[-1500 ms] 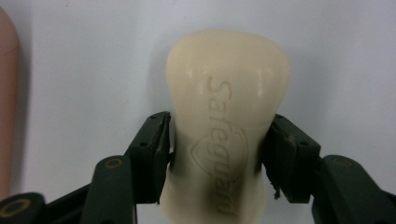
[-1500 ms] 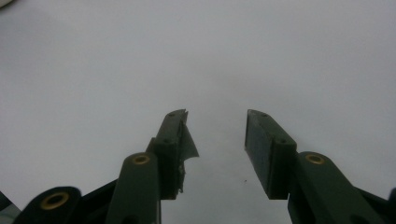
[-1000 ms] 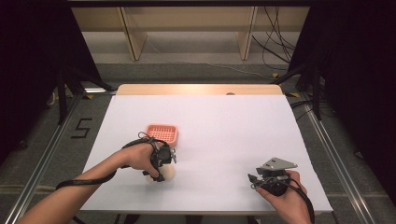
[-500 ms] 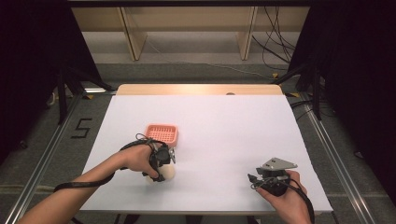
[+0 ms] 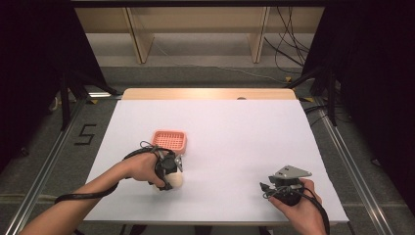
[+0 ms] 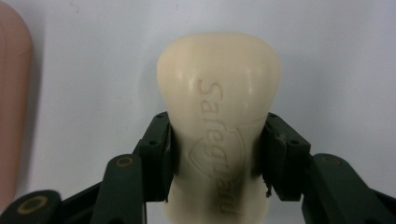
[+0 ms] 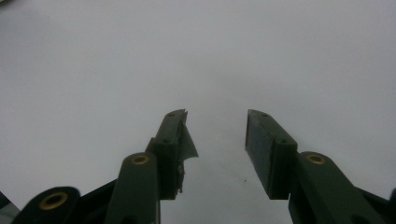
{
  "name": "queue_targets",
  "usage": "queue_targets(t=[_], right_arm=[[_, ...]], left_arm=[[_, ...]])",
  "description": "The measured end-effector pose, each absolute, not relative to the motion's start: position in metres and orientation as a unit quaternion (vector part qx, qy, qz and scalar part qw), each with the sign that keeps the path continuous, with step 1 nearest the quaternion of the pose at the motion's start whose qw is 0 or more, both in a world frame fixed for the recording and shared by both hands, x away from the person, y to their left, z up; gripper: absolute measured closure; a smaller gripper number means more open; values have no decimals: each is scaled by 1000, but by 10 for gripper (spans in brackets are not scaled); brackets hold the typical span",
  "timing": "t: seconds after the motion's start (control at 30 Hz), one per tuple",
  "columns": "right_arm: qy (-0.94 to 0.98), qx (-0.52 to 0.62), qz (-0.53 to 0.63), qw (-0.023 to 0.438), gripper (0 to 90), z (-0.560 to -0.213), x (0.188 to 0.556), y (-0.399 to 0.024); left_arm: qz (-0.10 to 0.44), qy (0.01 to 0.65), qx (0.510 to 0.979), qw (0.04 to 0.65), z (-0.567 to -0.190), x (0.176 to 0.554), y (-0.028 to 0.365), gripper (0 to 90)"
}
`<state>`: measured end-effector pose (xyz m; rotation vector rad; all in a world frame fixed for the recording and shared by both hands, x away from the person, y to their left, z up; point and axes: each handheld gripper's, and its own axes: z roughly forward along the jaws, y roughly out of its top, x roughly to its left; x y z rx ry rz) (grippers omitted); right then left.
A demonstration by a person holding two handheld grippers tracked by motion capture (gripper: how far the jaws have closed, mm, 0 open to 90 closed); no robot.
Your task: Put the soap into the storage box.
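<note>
A cream bar of soap with a raised brand word lies on the white table, and my left gripper is shut on its narrow waist, both pads pressing its sides. From the high view the same soap peeks out under my left gripper at the front left. A pink slotted basket sits just behind that hand; its edge shows at the left of the left gripper view. My right gripper stands open over bare table, nothing between its jaws. It rests near the front right.
The white table has a wooden strip along its far edge. Metal rails run down both sides, and cables lie on the floor behind. A floor mark shaped like a 5 is at the left.
</note>
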<state>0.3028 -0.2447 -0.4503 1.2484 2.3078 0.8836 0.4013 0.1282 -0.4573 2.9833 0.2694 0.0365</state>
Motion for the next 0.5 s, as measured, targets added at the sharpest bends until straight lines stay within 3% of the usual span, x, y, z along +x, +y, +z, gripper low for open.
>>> queue_targets(t=[0.5], right_arm=[[815,450,317,183,585,-449,302,-244]], left_arm=[[23,88,992,88,-456,397,137,497]])
